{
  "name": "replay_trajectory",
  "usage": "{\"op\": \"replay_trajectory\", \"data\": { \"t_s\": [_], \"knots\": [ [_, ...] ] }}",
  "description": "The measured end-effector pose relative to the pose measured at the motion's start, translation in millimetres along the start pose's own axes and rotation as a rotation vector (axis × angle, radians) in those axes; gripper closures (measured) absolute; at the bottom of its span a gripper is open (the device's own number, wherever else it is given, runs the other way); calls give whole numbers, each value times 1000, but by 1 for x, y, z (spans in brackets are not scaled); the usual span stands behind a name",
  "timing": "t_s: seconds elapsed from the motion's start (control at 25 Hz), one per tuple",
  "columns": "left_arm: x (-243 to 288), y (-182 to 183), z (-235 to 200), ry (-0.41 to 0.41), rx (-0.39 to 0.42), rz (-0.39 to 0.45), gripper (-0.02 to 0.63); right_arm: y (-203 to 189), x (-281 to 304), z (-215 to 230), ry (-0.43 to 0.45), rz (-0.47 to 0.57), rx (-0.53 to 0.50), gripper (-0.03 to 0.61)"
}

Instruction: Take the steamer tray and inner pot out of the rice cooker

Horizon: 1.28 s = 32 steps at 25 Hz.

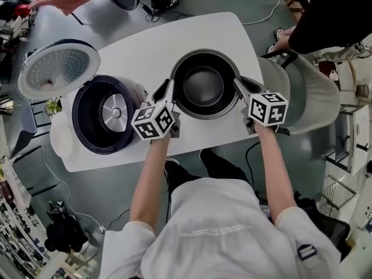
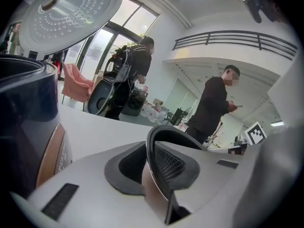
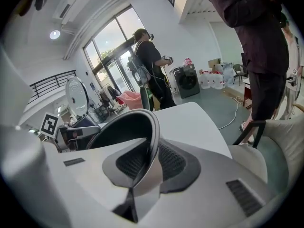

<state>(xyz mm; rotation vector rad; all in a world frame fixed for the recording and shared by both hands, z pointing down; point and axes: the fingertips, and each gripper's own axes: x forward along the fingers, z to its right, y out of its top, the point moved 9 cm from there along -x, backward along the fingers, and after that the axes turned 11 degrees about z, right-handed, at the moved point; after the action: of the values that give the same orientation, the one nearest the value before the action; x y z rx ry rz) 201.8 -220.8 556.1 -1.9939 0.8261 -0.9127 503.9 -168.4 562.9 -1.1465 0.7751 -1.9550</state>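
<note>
Left gripper (image 1: pixel 165 92) clamped narrow on inner pot (image 1: pixel 204 87) rim, left side; right gripper (image 1: pixel 244 86) same on opposite rim. Pot level between both, over table (image 1: pixel 145 45), right of rice cooker (image 1: pixel 87 121); possibly touching tabletop. Cooker well bare; steamer tray not seen.

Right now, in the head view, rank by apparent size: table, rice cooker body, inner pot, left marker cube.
1. table
2. rice cooker body and inner pot: look about alike, so not ranked
3. left marker cube
</note>
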Motion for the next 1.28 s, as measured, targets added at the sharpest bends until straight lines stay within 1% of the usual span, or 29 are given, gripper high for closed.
{"op": "replay_trajectory", "data": {
  "t_s": [0.16, 0.32, 0.44, 0.52, 0.64, 0.72, 0.88, 0.96, 1.12, 1.28],
  "knots": [
    [3, -2, -3, 9, -19, 8, 546, -3, 4, 1, 2, 16, 20, 497],
    [3, -4, -6, 5, -4, -4, 545, -3, 7, 0, 8, 31, 4, 488],
    [2, -5, -6, -23, 47, -15, 531, -3, 9, -3, 13, 29, -29, 460],
    [1, -4, -6, -34, 91, -19, 513, -3, 9, -5, 7, 29, -39, 428],
    [-6, -5, -6, -36, 165, -21, 469, -2, 1, -11, -16, 46, -53, 414],
    [-12, -4, -5, -50, 220, -18, 468, 0, -9, -16, -42, 67, -71, 414],
    [-27, 7, 5, -111, 317, 16, 468, -1, -38, -25, -108, 103, -112, 414],
    [-36, 15, 11, -155, 344, 43, 468, -3, -53, -32, -138, 126, -117, 414],
    [-63, 35, 17, -233, 346, 87, 469, 1, -77, -60, -163, 176, -144, 414],
    [-93, 63, 20, -287, 331, 130, 483, 17, -93, -97, -159, 241, -194, 414]
  ]
}}
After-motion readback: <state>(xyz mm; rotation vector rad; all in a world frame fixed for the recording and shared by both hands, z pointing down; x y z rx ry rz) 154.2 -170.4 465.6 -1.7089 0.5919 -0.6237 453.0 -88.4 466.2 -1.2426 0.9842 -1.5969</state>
